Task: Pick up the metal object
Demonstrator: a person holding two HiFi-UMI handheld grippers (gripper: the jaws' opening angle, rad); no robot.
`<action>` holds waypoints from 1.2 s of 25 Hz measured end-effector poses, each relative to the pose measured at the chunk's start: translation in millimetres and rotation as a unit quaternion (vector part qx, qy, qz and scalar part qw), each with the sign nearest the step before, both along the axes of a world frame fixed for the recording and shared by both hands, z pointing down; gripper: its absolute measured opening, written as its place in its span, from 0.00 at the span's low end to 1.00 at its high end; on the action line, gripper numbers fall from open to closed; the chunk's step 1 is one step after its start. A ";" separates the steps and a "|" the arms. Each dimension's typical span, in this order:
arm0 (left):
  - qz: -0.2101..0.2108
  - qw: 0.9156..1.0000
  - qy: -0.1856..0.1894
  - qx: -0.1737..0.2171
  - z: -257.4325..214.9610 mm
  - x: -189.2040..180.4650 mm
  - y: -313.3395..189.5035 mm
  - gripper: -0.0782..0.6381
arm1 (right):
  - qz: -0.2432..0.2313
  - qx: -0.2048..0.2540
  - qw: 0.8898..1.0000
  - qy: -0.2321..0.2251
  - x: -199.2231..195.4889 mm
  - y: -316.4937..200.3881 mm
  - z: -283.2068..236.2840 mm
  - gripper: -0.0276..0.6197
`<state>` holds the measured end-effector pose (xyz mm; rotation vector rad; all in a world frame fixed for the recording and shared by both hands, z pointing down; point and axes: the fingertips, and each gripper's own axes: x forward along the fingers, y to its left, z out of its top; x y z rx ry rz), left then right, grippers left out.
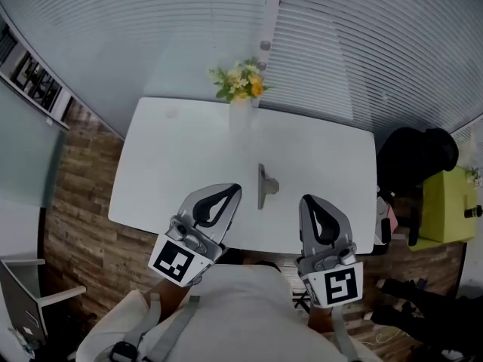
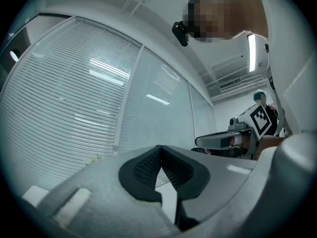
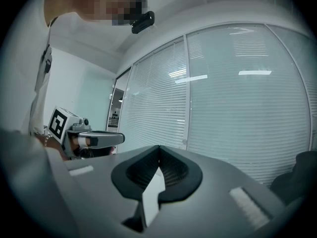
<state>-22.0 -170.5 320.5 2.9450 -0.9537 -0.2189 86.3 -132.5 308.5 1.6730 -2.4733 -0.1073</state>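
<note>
The person [image 1: 249,308] in a white top stands at the near edge of a white table [image 1: 151,179], a gripper in each hand. The left gripper [image 1: 233,190] hangs over that edge with its two fingers pressed together at the tips and nothing between them. The right gripper [image 1: 306,200], well apart from it, has its fingers closed tip to tip as well, and it too holds nothing. The metal object [image 1: 265,186] lies on the table between the two grippers, just beyond their tips, touched by neither. Farther back a pale vase [image 1: 240,111] of yellow flowers [image 1: 241,81] stands near the far edge. Behind it hang blinds [image 1: 355,44].
</note>
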 end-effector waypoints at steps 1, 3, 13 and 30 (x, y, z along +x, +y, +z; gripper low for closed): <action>0.001 1.000 -0.001 0.000 0.6 1.2 -4.5 0.11 | 0.000 0.000 1.000 -0.001 0.5 -4.7 0.7 0.05; 0.002 1.000 -0.002 -0.001 1.2 3.8 -11.0 0.11 | -0.001 -0.001 1.000 -0.003 2.0 -11.5 2.0 0.05; -0.004 1.000 -0.008 -0.005 -2.4 26.3 -20.8 0.11 | -0.014 -0.007 1.000 -0.007 21.8 -25.1 2.0 0.05; -0.012 1.000 -0.013 -0.011 -3.0 57.3 -31.0 0.11 | -0.024 -0.008 1.000 -0.005 57.9 -42.3 1.7 0.05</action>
